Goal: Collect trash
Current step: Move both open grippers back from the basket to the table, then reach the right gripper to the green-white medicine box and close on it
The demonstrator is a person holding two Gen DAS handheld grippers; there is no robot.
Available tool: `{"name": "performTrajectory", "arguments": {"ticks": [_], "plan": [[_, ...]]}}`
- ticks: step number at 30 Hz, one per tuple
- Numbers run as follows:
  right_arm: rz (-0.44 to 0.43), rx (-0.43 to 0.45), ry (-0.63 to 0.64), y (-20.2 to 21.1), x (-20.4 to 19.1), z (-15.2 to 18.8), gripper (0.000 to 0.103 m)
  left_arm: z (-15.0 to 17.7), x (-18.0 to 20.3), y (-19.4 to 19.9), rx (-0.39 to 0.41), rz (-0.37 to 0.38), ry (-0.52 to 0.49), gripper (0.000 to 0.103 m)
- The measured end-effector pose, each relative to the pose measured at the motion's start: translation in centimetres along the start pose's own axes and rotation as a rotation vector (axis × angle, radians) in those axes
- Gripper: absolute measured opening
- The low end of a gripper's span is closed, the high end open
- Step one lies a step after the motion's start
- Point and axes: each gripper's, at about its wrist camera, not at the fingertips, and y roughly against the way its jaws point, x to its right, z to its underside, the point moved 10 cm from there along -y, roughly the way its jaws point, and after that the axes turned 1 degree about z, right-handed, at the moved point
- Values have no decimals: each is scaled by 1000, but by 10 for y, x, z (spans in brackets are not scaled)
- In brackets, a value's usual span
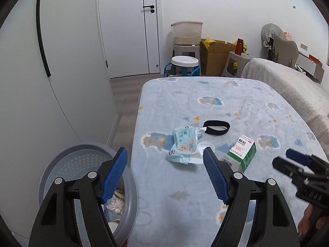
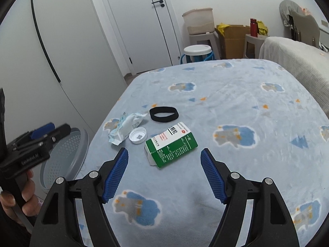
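The grey perforated waste basket [image 1: 86, 164] stands on the floor against the left edge of the blanket-covered table [image 1: 236, 103]. It holds crumpled white paper [image 1: 116, 202] near its bottom.

My left gripper [image 1: 165, 175] is spread wide and holds nothing; it hangs over the table's left edge, one finger above the basket. My right gripper [image 2: 164, 175] is likewise spread and empty, over the near part of the table.

Trash lies near the table's left edge: a crumpled wet-wipe packet [image 1: 184, 144], a white cap [image 2: 138, 135] touching it, a green-and-white medicine box [image 2: 171, 145] just beside the cap, and a black band [image 2: 163, 113] behind them.

Only the left wrist view shows the basket's contents. Only the right wrist view shows the cap whole.
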Motion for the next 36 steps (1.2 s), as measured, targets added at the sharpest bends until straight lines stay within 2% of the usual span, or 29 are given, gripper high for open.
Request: {"name": "performTrajectory", "arguments": {"ticks": [7, 15, 25, 36], "plan": [[5, -53, -9, -30, -6, 5, 72, -15, -6, -15, 4, -9, 11, 73], [56, -96, -32, -60, -7, 7, 73, -22, -19, -31, 3, -31, 10, 73], [149, -110, -57, -83, -5, 7, 80, -13, -31, -38, -6, -40, 25, 73], [301, -104, -84, -99, 0, 1, 83, -11, -38, -39, -10, -45, 40, 73]]}}
